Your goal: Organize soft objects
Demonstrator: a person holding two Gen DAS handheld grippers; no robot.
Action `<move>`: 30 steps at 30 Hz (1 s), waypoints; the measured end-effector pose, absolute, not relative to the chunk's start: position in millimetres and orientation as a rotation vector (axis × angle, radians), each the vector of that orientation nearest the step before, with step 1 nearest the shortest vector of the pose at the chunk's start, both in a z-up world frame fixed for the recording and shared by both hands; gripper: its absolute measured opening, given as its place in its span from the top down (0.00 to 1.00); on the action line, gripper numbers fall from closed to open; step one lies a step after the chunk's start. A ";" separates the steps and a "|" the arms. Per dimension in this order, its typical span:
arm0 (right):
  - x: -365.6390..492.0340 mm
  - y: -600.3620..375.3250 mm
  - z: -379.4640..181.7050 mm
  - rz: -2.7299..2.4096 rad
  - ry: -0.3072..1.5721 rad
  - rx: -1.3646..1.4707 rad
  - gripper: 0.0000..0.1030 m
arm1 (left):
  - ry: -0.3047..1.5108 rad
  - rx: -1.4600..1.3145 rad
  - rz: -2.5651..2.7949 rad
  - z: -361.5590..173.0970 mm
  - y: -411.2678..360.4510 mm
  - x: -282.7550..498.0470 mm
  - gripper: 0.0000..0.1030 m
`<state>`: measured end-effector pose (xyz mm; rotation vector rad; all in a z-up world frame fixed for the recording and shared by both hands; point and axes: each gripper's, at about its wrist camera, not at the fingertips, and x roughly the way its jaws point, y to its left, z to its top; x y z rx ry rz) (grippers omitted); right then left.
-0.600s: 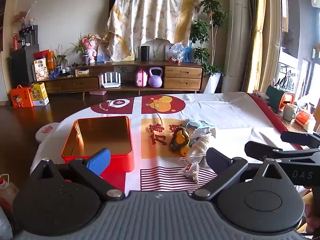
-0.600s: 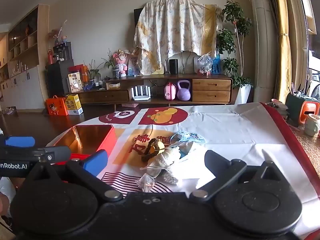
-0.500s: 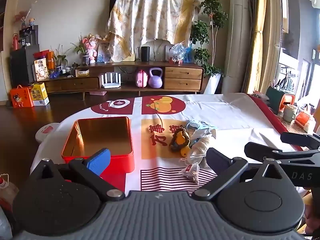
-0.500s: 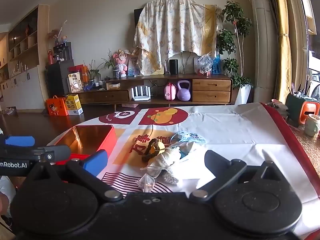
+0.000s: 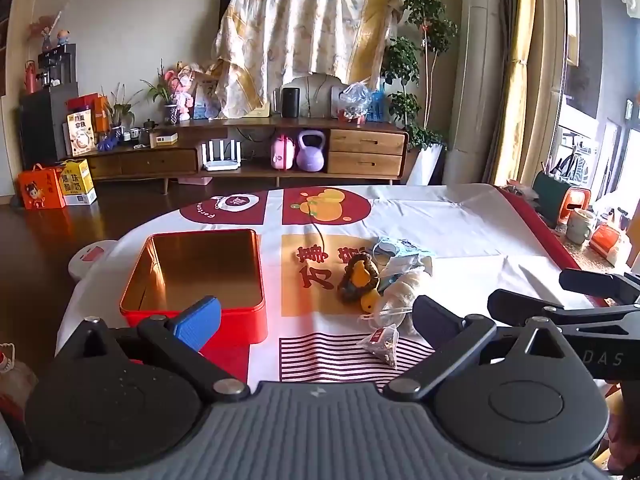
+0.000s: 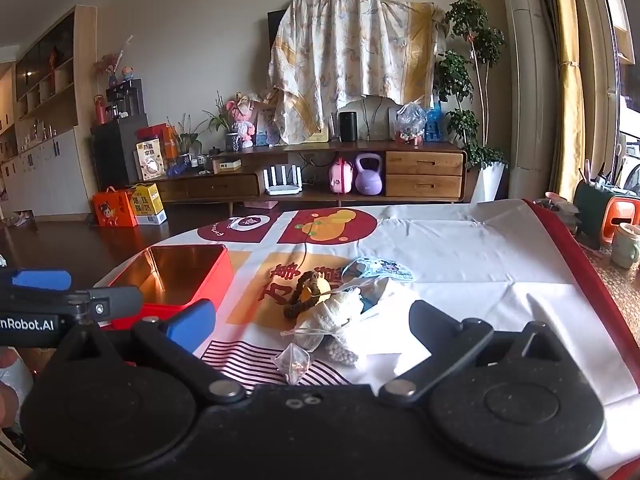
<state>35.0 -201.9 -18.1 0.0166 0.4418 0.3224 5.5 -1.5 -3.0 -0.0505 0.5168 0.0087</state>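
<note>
Waiting to be sorted: a small pile of soft things on the printed cloth, just right of the red tin. Nothing in the tin so far (shiny gold inside, bare bottom), so the job looks like it is only at the start. All of the pile left to move, by the look of it.

Left tongs open wide, gripping nothing, held near the tin and the pile. Right tongs open wide too, gripping nothing, pointing at the pile from close by.

In the pile:
- a fuzzy brown and yellow toy, round and lumpy, touching the rest
- a white mesh bag, bumpy, with little pale beads showing at one end
- a blue and white packet, flat and crinkly, at the far side
- a clear little pouch, pointy like a pyramid, with dark bits inside, a bit apart at the near side
- some thin clear wrap, too crumpled to tell more

Tin: hard metal, square with round corners, low walls. Cloth: smooth and thin, with fold lines, red stripes and big red and yellow shapes.

Easy to squash, most likely, all of it (bag and pouch may slip or sag when lifted).
</note>
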 end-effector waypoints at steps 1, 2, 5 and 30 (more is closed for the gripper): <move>35.4 -202.1 -17.7 0.322 0.444 0.019 0.00 | 0.518 -0.050 0.009 -2.3 -1.3 5.3 0.00; 35.7 -202.1 -17.8 0.324 0.445 0.019 0.00 | 0.519 -0.052 0.009 -4.7 -1.9 7.6 0.00; 41.3 -203.7 -20.5 0.326 0.446 0.017 0.00 | 0.520 -0.054 0.009 -4.4 -1.8 7.0 0.00; 40.4 -200.5 -17.2 0.336 0.452 0.008 0.00 | 0.522 -0.062 0.012 -4.9 1.5 12.0 0.00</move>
